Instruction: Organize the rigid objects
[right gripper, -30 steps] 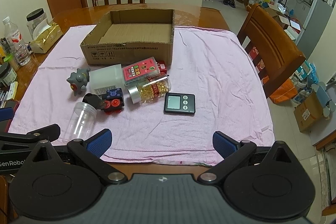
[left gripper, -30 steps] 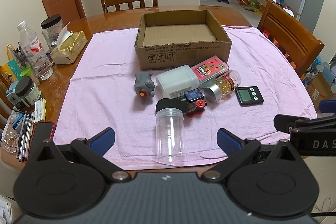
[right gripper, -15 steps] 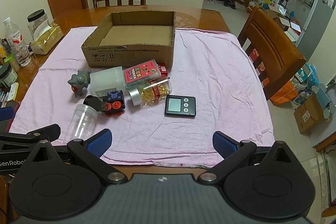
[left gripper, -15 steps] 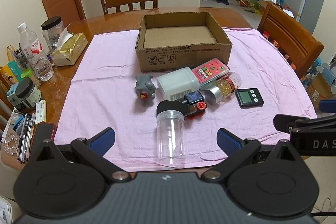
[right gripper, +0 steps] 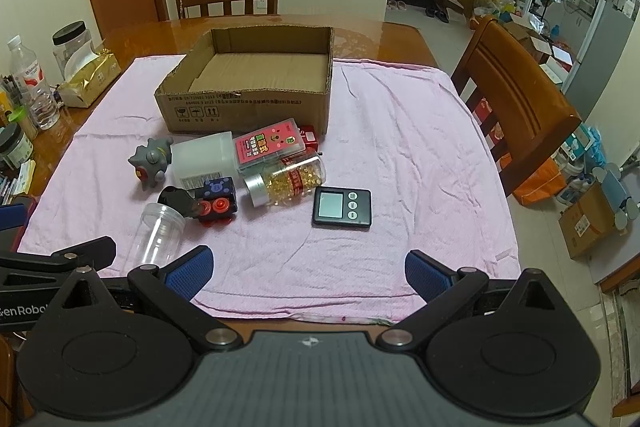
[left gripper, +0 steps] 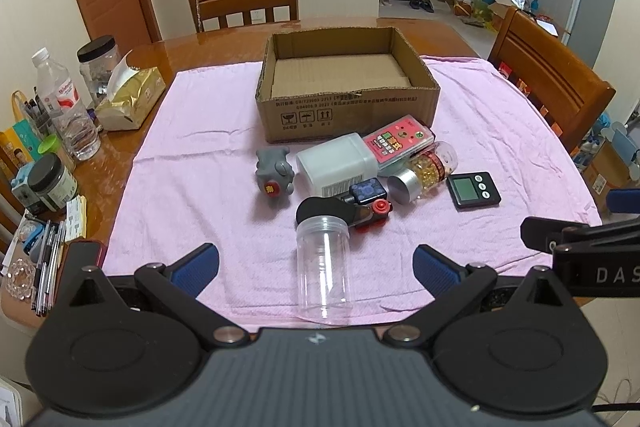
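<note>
Both hand-held grippers, left (left gripper: pixel 316 263) and right (right gripper: pixel 306 273), hang released over the near counter edge. Clear jar (left gripper: pixel 323 267) lies nearest, box (left gripper: pixel 348 107) far. Looks light, stiff, slippery; I'd pinch mid-body.

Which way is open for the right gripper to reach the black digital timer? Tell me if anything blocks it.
Probably yes, straight ahead. The right gripper is open, and only bare pink towel lies between it and the digital timer, which lies flat, apart from the pill bottle.
</note>
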A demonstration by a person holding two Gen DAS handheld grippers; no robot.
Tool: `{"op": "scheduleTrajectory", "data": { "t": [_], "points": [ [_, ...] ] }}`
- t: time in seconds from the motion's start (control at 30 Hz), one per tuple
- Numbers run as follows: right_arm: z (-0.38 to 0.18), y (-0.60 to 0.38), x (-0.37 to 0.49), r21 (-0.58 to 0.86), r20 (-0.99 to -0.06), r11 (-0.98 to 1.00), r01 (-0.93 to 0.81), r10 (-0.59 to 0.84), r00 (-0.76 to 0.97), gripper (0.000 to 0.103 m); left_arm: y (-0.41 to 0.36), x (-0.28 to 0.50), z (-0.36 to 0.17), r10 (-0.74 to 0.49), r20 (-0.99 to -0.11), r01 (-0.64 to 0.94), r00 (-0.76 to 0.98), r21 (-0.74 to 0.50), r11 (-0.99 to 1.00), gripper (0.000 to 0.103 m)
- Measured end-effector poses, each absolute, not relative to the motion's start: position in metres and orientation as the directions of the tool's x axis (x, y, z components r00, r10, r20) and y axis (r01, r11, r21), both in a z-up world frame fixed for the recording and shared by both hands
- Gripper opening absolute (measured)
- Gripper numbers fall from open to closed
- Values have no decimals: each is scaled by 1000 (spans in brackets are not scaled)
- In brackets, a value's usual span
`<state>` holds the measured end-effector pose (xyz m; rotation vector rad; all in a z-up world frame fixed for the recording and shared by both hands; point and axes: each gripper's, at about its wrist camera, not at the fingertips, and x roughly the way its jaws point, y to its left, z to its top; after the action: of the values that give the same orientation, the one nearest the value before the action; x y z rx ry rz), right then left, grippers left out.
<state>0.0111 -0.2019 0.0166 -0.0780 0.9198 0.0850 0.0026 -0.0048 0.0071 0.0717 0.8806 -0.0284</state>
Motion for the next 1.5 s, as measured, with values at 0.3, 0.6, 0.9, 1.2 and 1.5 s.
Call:
{"op": "scheduleTrajectory", "data": {
  "t": [0.3, 0.6, 0.9, 1.2, 1.5],
  "points": [
    [13, -201, 11, -43, -783, 992, -121, 42, 621, 103, -4, 4, 1, -18, -758, 80, 652, 45, 996, 102],
    [-10, -206, 9, -17, -773, 987, -162, 90, 629, 103, 0, 4, -25, -83, -754, 129, 651, 3, 992, 102],
    [-41, -211, 3, 1, -785, 981, -193, 120, 608, 103, 1, 6, -64, -36, -764, 125, 644, 59, 990, 102],
    [-65, -213, 5, 23, -817, 981, -194, 130, 562, 103, 3, 16, -102, 11, -791, 108, 611, 97, 989, 102],
    [-71, -208, 15, 37, -826, 978, -206, 146, 545, 103, 18, 16, -119, 56, -826, 69, 562, 114, 991, 102]
  ]
}}
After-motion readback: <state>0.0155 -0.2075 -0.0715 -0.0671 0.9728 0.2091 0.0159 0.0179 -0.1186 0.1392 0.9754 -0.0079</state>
